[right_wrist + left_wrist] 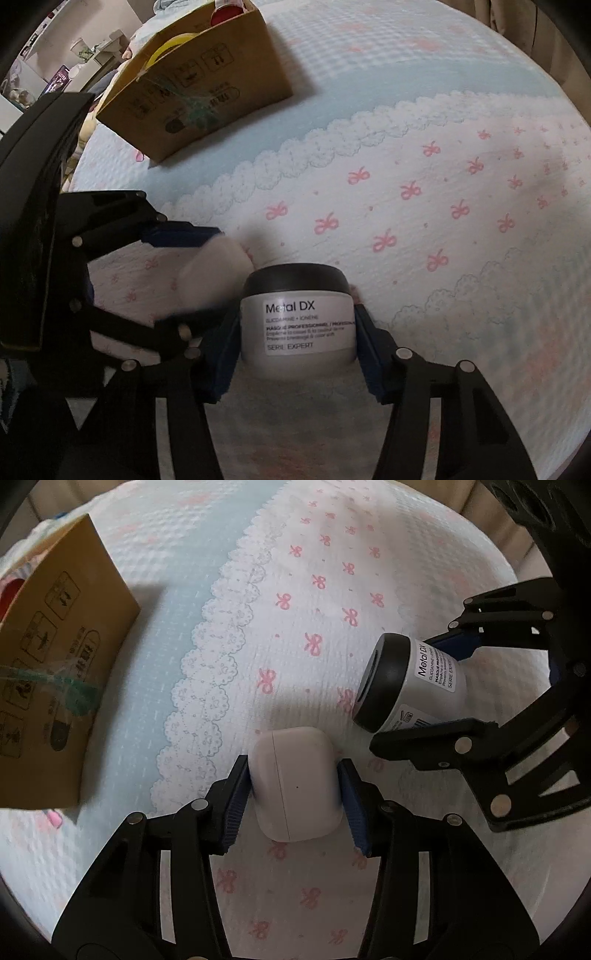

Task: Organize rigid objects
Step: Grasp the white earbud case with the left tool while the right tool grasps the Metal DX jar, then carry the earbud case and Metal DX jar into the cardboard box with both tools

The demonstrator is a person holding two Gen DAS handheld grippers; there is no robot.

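Observation:
My left gripper [294, 797] is shut on a white earbud case [295, 786], held between its blue pads above the bedspread. My right gripper [297, 339] is shut on a white jar with a black lid [297, 325], labelled Metal DX. In the left wrist view the right gripper [443, 686] holds the jar [410, 683] to the right of the case. In the right wrist view the left gripper [199, 273] and the blurred case [214, 273] are at the left. A brown cardboard box [55, 679] stands open at the far left; it also shows in the right wrist view [199, 85].
A white and pale blue bedspread [229, 590] with pink bows and a lace band covers the bed. The box holds a yellow tape roll [173, 44] and a red object [225, 13]. Room furniture shows beyond the bed's far left edge.

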